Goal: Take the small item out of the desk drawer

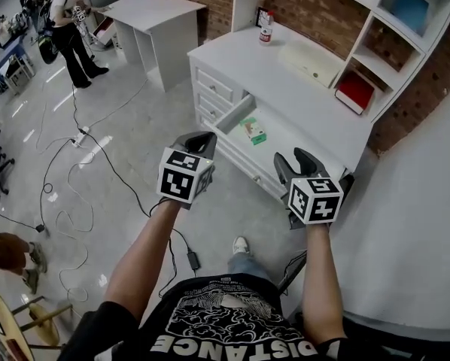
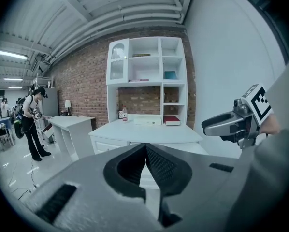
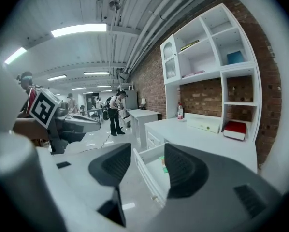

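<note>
The white desk has one drawer pulled out toward me. A small green item lies in it near its left end, also seen in the right gripper view as the green item inside the drawer. My left gripper hovers in front of the drawer's left end, its jaws shut with nothing in them. My right gripper hangs over the drawer's right front, open, nothing between its pads. Both stand short of the item.
On the desktop stand a bottle, a flat white box and a red book under the shelf unit. A second white table and a person are at the back left. Cables run over the floor.
</note>
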A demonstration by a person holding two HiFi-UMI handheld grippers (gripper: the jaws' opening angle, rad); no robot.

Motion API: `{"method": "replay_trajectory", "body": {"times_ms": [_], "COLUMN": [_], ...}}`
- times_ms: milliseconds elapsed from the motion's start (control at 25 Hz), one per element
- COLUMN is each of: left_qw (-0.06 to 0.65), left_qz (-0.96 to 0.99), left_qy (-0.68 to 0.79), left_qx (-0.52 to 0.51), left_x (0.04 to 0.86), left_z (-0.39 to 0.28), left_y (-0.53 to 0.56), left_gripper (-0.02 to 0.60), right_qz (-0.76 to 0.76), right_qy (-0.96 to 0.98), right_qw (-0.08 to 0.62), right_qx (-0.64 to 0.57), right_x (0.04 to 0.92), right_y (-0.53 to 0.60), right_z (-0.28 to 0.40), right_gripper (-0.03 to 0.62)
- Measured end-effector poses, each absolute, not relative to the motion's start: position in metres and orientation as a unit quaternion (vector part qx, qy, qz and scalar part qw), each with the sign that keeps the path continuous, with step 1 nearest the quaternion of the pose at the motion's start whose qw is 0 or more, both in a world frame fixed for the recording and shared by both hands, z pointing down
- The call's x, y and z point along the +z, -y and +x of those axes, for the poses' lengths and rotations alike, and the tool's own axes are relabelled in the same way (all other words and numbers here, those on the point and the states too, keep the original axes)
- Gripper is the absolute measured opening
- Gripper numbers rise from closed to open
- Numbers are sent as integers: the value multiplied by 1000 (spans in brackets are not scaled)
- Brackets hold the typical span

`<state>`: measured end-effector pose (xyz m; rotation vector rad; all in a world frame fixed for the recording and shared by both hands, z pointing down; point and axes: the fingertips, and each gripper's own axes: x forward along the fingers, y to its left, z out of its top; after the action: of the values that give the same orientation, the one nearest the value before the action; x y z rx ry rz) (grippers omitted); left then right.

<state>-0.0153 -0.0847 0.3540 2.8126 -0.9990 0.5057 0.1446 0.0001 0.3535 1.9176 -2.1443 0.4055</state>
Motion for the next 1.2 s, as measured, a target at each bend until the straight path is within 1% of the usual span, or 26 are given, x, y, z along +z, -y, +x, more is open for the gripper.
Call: {"method": "replay_trajectory", "body": {"times_ms": [280, 360, 560, 800, 1000, 1200], "left_qw": [65, 67, 71, 72, 71, 80], "left_qz": [918, 914, 904, 896, 887, 880], "left_qy": [350, 358, 380, 398, 417, 428], "left_qx": [174, 178, 182, 186, 188, 190], "left_x": [358, 360, 367, 369, 374, 382], "left_z": [24, 31, 45, 63, 67, 66], "left_y": [131, 142, 167, 186, 201, 208], "left_gripper": [8, 8, 8, 8, 8, 8], "right_qz": [627, 618, 596, 571, 554, 538], "right_qy": [753, 758, 773, 789, 798, 804], "right_qw": [132, 137, 149, 151, 150, 164], "right_qx": [152, 156, 161, 171, 182, 194], "right_x": [366, 369, 378, 383, 392, 406], "right_y": [56, 72, 101, 127, 144, 155], "right_z": [181, 189, 205, 219, 223, 223], "right_gripper": [261, 264, 299, 319, 348, 365]}}
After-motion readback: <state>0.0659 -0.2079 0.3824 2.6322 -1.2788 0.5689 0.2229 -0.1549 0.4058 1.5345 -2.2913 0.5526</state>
